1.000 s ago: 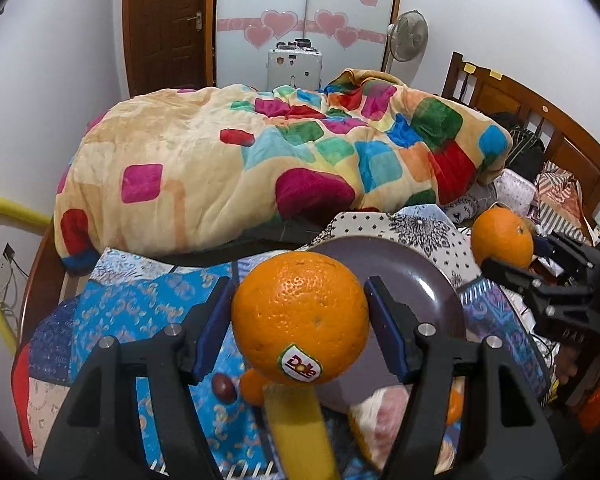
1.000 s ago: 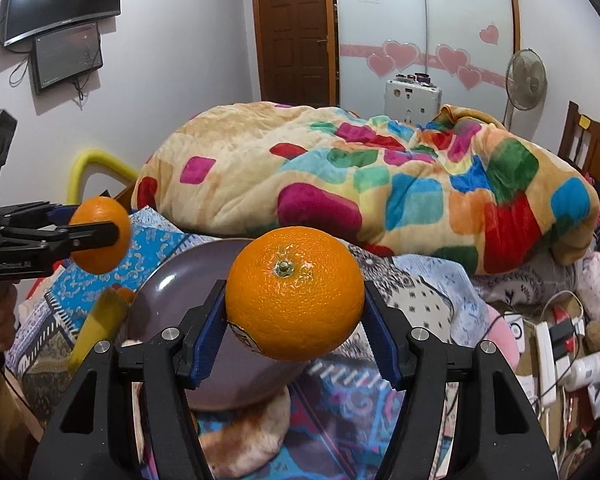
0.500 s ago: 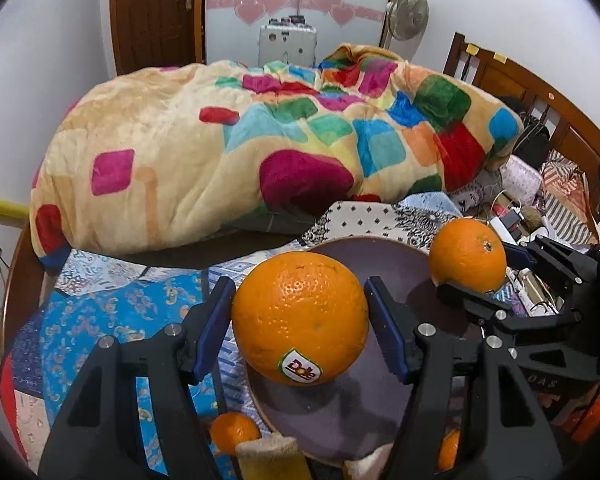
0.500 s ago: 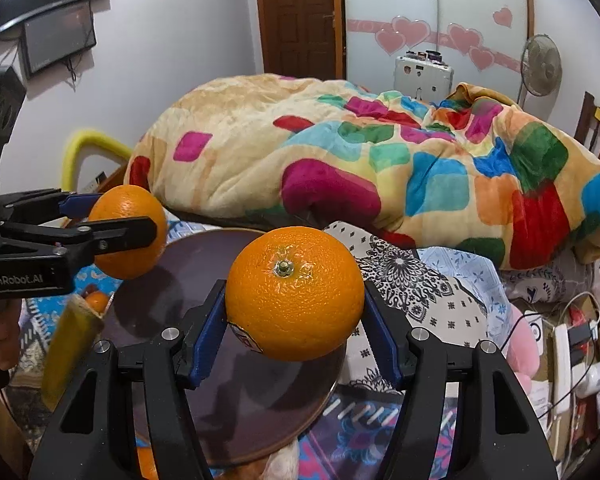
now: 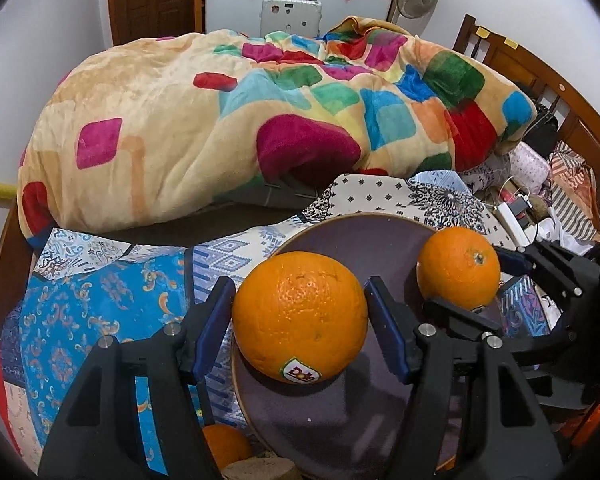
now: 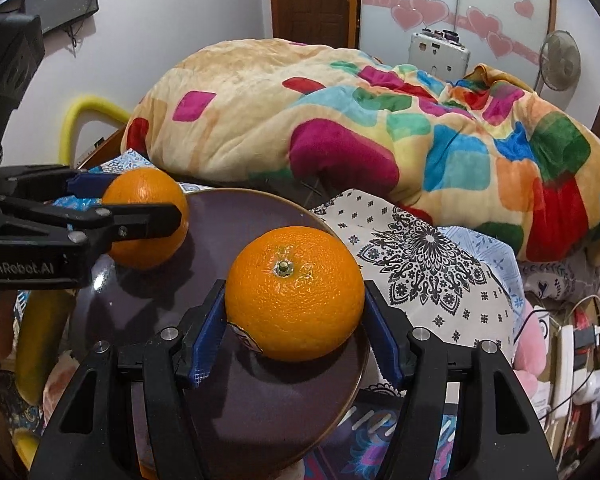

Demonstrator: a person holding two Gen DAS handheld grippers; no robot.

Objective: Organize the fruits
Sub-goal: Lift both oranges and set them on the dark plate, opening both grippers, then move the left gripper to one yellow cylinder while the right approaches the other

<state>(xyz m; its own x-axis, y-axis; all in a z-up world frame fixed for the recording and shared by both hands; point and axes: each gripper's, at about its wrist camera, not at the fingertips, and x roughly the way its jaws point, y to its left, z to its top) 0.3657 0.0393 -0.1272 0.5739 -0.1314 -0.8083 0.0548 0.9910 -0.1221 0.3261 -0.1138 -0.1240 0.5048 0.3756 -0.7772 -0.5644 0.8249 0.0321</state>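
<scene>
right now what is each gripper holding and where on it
Each holds an orange by its sides. The left gripper clamps the stickered orange; the right gripper clamps the stem-up orange, both over the plate.

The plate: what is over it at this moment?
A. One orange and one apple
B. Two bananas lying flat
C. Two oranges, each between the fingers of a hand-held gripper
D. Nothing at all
C: over the dark plate, the left hand-held gripper grips one orange and the right hand-held gripper grips the other orange.
</scene>
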